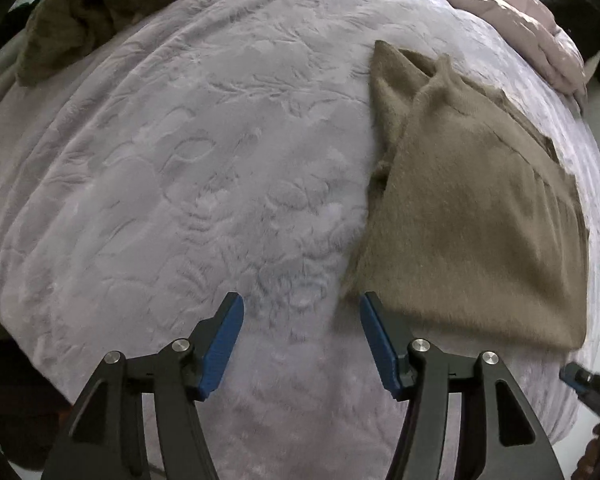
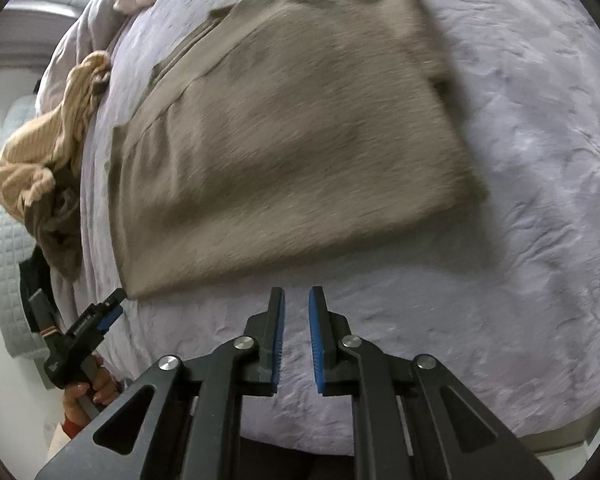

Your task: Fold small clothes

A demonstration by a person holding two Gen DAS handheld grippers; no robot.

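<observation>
A tan fuzzy garment (image 1: 472, 208) lies folded flat on the lilac embossed bedspread (image 1: 204, 184). In the left wrist view my left gripper (image 1: 302, 304) is open and empty, its right finger just at the garment's near left corner. In the right wrist view the garment (image 2: 284, 132) fills the upper middle. My right gripper (image 2: 297, 300) hovers just short of its near edge, jaws a narrow gap apart with nothing between them. The left gripper also shows in the right wrist view (image 2: 114, 300), at the garment's near left corner.
A crumpled olive garment (image 1: 96, 12) lies at the far left of the bed. A pink quilted duvet (image 1: 512, 12) lies at the far right. A peach ribbed garment (image 2: 48, 136) is bunched at the bed's left edge in the right wrist view.
</observation>
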